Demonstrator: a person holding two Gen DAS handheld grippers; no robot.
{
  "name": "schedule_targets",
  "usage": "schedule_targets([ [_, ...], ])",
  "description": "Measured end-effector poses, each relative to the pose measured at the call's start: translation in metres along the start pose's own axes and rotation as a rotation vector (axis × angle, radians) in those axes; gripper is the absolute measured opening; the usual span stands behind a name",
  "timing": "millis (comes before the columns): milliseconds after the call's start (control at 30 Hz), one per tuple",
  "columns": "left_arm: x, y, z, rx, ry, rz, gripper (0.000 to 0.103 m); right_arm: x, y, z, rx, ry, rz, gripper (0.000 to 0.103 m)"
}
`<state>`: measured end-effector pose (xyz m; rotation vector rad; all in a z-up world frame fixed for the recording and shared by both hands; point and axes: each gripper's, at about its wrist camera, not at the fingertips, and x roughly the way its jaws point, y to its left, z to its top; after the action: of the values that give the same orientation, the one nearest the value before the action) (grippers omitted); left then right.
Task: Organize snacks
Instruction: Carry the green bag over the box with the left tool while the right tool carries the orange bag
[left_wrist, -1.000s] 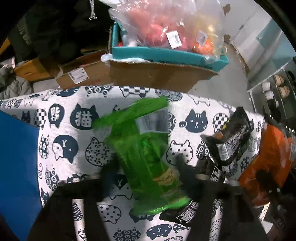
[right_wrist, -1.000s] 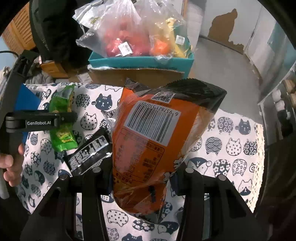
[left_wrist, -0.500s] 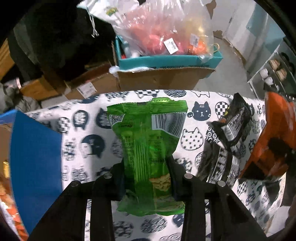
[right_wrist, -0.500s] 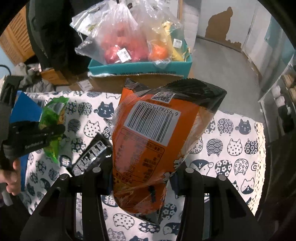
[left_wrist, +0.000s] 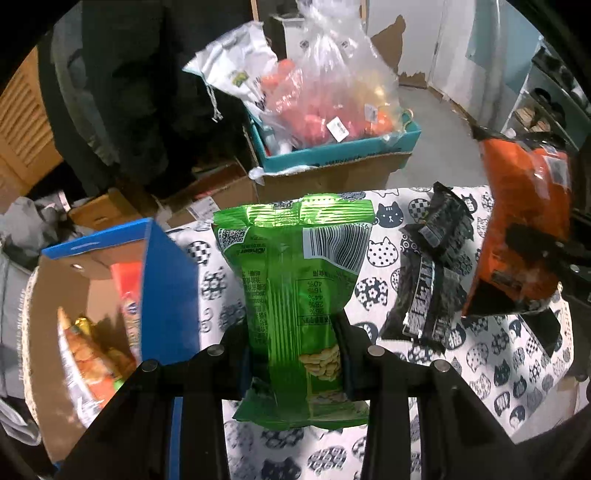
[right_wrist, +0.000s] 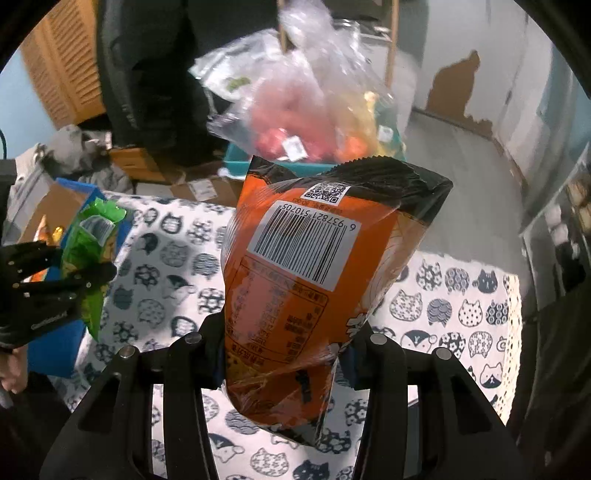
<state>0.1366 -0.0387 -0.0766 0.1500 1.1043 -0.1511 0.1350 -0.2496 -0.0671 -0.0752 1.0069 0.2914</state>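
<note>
My left gripper is shut on a green snack bag and holds it upright above the cat-print tablecloth, just right of a blue cardboard box with several snacks inside. My right gripper is shut on an orange snack bag, held above the cloth; this bag also shows at the right of the left wrist view. Black snack packets lie on the cloth between the two bags. The left gripper with the green bag shows at the left of the right wrist view.
Beyond the table's far edge stands a teal-rimmed cardboard box with clear plastic bags of red and orange items. More cardboard boxes and a dark garment lie behind. Shelves stand at the far right.
My left gripper has lifted the green bag and swung left, so the blue box and its contents came into view. The right gripper has risen slightly with the orange bag.
</note>
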Motion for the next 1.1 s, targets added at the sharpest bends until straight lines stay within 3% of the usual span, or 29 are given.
schedule_targets([
  [467, -0.058, 0.04, -0.044, 0.007, -0.077, 0.054, 0.036, -0.037, 0.064, 0.0, -0.113, -0.05, 0.078, 0.045],
  [1100, -0.085, 0.134, -0.093, -0.164, -0.118, 0.098, 0.036, -0.042, 0.155, 0.001, -0.248, -0.035, 0.175, 0.045],
])
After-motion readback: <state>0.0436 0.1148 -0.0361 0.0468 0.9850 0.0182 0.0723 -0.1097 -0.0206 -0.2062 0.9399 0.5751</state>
